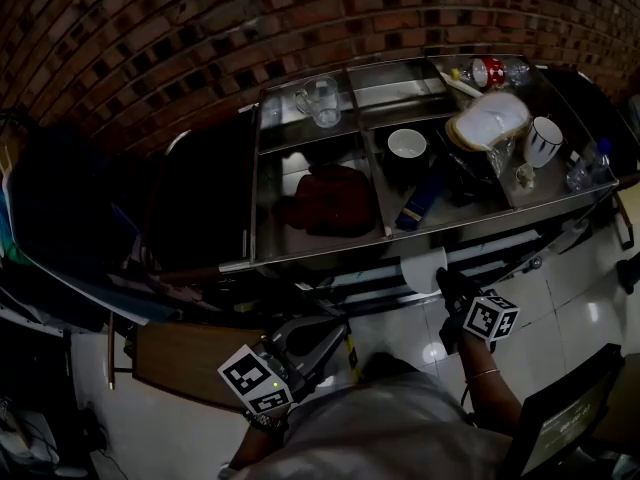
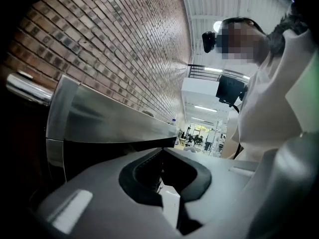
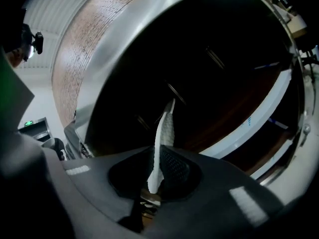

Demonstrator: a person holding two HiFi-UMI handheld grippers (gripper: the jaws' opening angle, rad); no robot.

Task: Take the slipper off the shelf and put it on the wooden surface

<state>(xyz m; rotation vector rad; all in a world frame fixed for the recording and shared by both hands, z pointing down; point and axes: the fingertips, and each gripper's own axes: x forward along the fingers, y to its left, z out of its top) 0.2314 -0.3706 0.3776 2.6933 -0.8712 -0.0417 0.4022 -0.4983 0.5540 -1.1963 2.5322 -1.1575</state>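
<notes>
The right gripper [image 3: 157,172] has its jaws pressed shut on the white slipper [image 3: 163,131]. There the slipper shows only edge-on, as a thin textured strip rising from between the pads, and the rest of it is cut off from sight. In the head view the slipper [image 1: 424,268] hangs just in front of the metal shelf [image 1: 300,253], off it and above the tiled floor [image 1: 580,308] — well apart from the wooden surface [image 1: 185,360] at the lower left. The left gripper [image 2: 160,158] has its jaws together with nothing between them, and is held low, just beside that wooden surface. The scene is dark. In the shelf's compartments stand a glass mug [image 1: 322,101] at the back and a white bowl [image 1: 407,143] — and a dark red bundle [image 1: 330,200] that I cannot identify. The right forearm [image 1: 490,383] reaches forward from the body.
</notes>
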